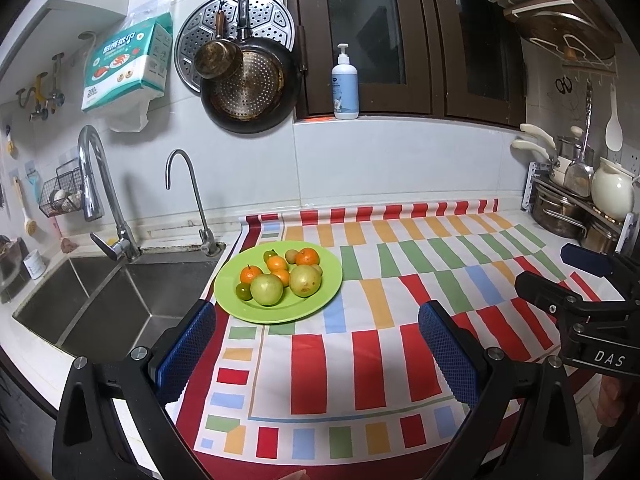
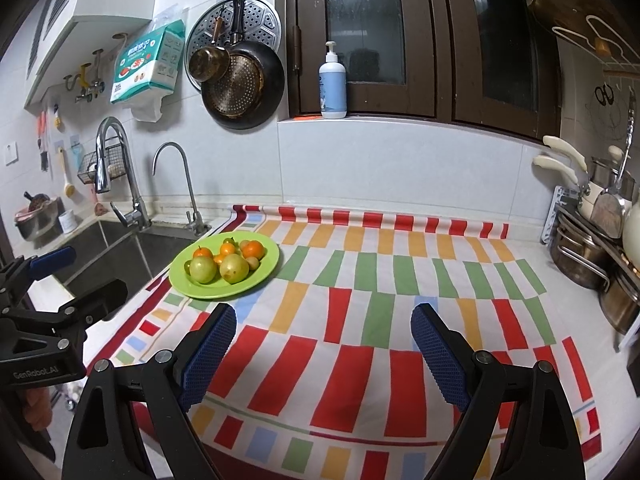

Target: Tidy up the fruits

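Note:
A green plate (image 1: 320, 300) (image 2: 264, 276) sits on the striped cloth beside the sink. It holds two large yellow-green fruits (image 1: 267, 289) (image 2: 234, 268), several small oranges (image 1: 307, 256) (image 2: 253, 249) and small green fruits (image 1: 243, 291). My left gripper (image 1: 318, 354) hovers open just in front of the plate with nothing between its blue pads. Over the cloth to the right of the plate my right gripper (image 2: 324, 350) stands open and empty. Each gripper shows at the other view's edge, the right gripper (image 1: 560, 276) and the left gripper (image 2: 80, 276).
A steel sink (image 1: 112, 304) with two taps lies left of the plate. Pots and a white jug (image 1: 612, 194) fill a rack at the right. A soap bottle (image 1: 346, 84) stands on the window ledge. Pans hang on the wall. The striped cloth (image 2: 380, 280) covers the counter.

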The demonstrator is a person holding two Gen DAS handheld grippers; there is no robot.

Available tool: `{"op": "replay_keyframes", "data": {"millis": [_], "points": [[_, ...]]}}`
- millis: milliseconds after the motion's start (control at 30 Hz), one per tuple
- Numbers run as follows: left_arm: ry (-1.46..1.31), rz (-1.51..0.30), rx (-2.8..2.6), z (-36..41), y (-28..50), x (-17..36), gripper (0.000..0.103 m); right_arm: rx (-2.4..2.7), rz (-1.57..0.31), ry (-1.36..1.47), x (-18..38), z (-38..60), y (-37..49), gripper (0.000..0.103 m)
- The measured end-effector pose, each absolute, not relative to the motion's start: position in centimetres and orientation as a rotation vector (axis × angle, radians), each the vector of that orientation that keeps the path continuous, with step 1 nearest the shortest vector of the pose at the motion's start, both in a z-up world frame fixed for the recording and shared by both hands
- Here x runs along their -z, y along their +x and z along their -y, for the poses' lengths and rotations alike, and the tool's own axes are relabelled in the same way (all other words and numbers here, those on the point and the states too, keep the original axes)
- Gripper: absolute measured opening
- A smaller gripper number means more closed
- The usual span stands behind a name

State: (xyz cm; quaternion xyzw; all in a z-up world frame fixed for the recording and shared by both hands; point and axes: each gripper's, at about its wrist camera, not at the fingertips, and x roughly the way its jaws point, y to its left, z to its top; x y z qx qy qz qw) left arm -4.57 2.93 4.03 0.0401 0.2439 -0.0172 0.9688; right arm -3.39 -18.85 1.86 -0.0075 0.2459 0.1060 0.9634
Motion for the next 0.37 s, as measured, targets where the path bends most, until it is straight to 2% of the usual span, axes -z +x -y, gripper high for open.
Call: {"op": "replay_keyframes", "data": {"millis": [367], "points": [[0.077, -0.503, 0.033, -3.21, -4.49, -3.88, 0.103, -0.217, -0.501, -0.016, -1.74, 18.82, -3.36, 0.09]]}}
